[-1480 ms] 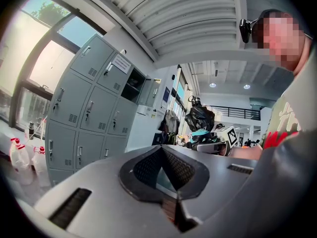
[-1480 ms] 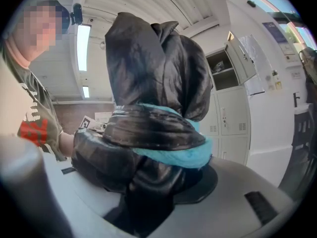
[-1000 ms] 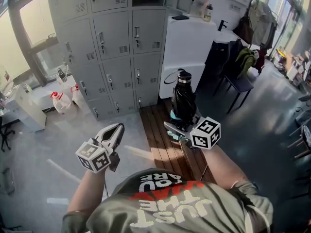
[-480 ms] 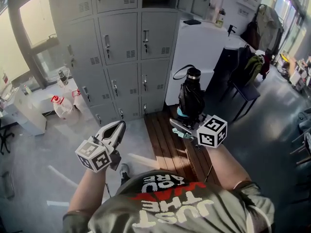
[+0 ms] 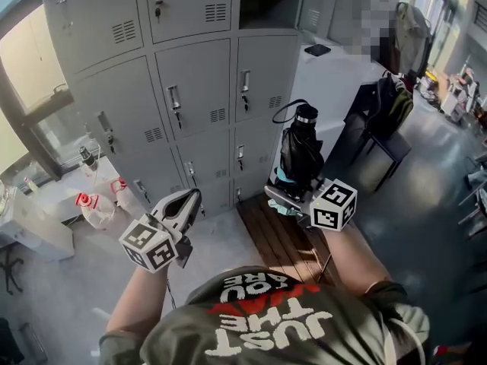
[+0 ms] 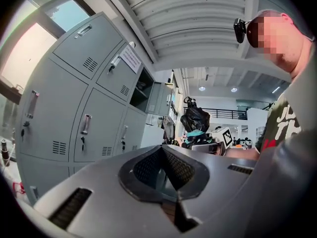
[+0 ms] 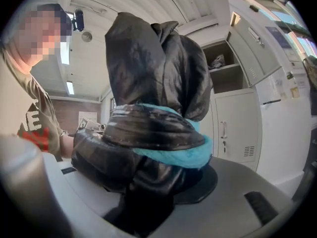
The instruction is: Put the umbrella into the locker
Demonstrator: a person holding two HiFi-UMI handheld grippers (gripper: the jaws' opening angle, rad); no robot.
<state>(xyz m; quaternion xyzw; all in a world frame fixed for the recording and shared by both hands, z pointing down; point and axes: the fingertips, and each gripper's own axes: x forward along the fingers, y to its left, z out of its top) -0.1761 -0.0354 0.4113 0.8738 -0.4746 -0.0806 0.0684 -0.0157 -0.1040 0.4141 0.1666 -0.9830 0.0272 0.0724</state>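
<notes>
A folded black umbrella (image 5: 299, 152) with a teal strap stands upright in my right gripper (image 5: 286, 192), whose jaws are shut on its lower part. In the right gripper view the umbrella (image 7: 154, 78) fills the middle, above the gripper (image 7: 148, 182). Grey lockers (image 5: 190, 90) rise straight ahead. One upper compartment (image 5: 268, 0) stands open above and a little left of the umbrella; the right gripper view shows this open compartment (image 7: 220, 66) with a small item on its shelf. My left gripper (image 5: 190, 201) hangs lower left, shut and empty, its pads (image 6: 171, 165) meeting.
A white counter (image 5: 335, 71) stands right of the lockers, with a dark chair draped in jackets (image 5: 383, 105) beside it. A wooden slatted panel (image 5: 278, 238) lies on the floor below the grippers. Plastic bottles (image 5: 93, 204) and a white cabinet (image 5: 30, 219) sit at the left.
The person has walked toward the lockers, which now look larger and closer. Both grippers travelled along; the umbrella stays upright in the right one and the left stays shut.
</notes>
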